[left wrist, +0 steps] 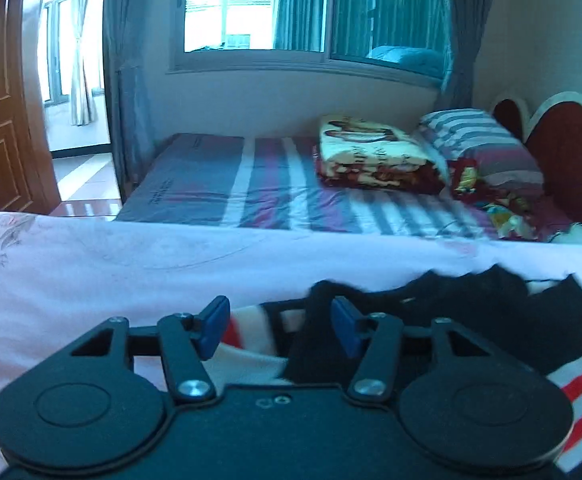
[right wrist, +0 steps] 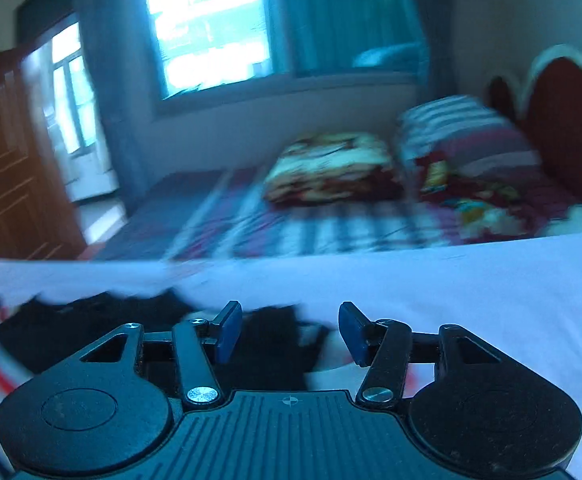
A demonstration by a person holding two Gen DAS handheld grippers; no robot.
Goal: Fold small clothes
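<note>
The left hand-held gripper (left wrist: 279, 330) stands with its blue pads apart at a middling width, clamping nothing; below and between them lies the small garment (left wrist: 471, 320), a crumpled black piece with red, white and dark stripes. The right hand-held gripper (right wrist: 289, 332) is parted to about the same width and likewise grips nothing, with the garment's black cloth (right wrist: 267, 344) under its left pad and bare sheet beyond its right one. The garment rests on the pale pink sheet (left wrist: 111, 272) of the near bed, bunched between the two tools, its striped part running off toward the left gripper's right side.

What could go wrong: the cloth is heaped, not spread, so I judge that a pinch here may catch several layers at once and drag the whole bundle instead of one edge. The pink sheet lies directly under it, and a low pinch could take the sheet along. The right wrist view is smeared by motion, so where the hem lies on that side is hard to tell, and a closing there might miss it.

No container shows in either view. Across the gap stands another bed with a striped cover (left wrist: 275, 184), carrying a folded blanket (left wrist: 375, 156) and a striped pillow (left wrist: 479, 144)
</note>
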